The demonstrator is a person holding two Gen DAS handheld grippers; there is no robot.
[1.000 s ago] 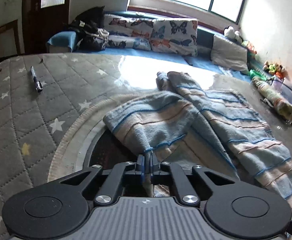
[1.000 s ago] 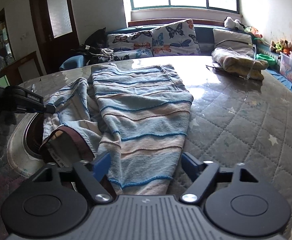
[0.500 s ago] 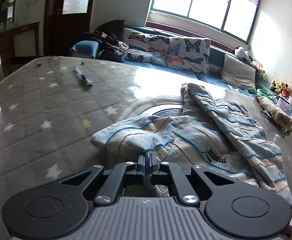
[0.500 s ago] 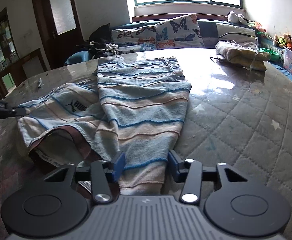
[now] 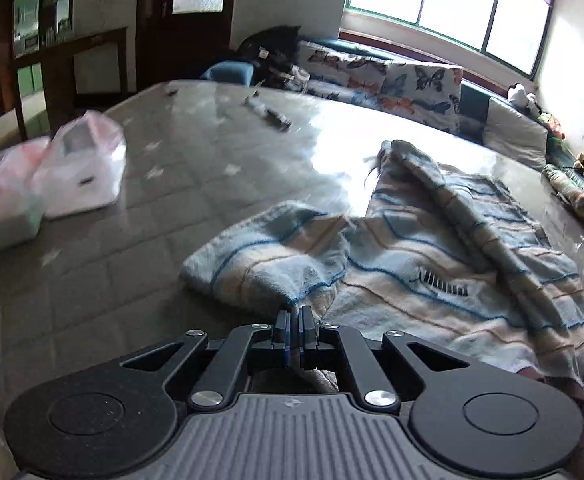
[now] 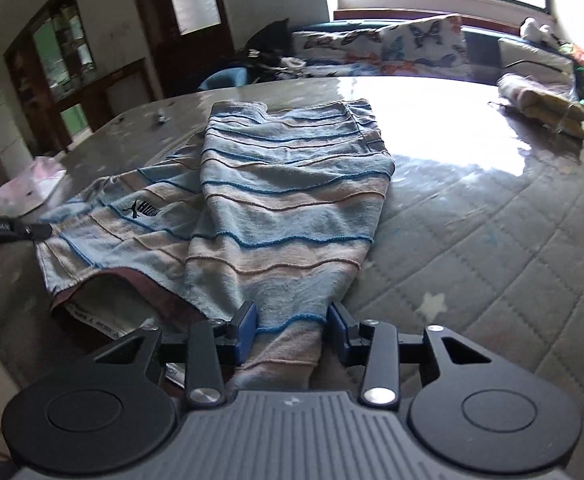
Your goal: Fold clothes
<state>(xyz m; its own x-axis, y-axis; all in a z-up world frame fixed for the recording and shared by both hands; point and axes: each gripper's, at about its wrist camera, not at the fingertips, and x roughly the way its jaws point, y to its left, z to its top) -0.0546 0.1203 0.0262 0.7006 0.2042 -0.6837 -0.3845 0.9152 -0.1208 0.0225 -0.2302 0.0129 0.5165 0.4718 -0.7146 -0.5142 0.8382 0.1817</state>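
Here the quilted mattress point(image 6: 511, 216) carries the striped shorts point(image 6: 284, 208), spread out with one leg folded over. The right view reads the printed logo point(image 6: 143, 211) clearly; the left view smears it. The left gripper point(image 5: 293, 330) is clenched on a corner of the fabric. The right gripper point(image 6: 292, 330) is parted, its fingers straddling a hem, contact unclear.

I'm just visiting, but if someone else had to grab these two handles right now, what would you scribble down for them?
Left gripper: jaws shut on a corner of the striped garment.
Right gripper: jaws open, straddling the garment's near end, not gripping.
Garment lies on the quilted mattress, one side folded over the middle, logo side spread flat.
Left to do: fold the logo side in, then finish folding.
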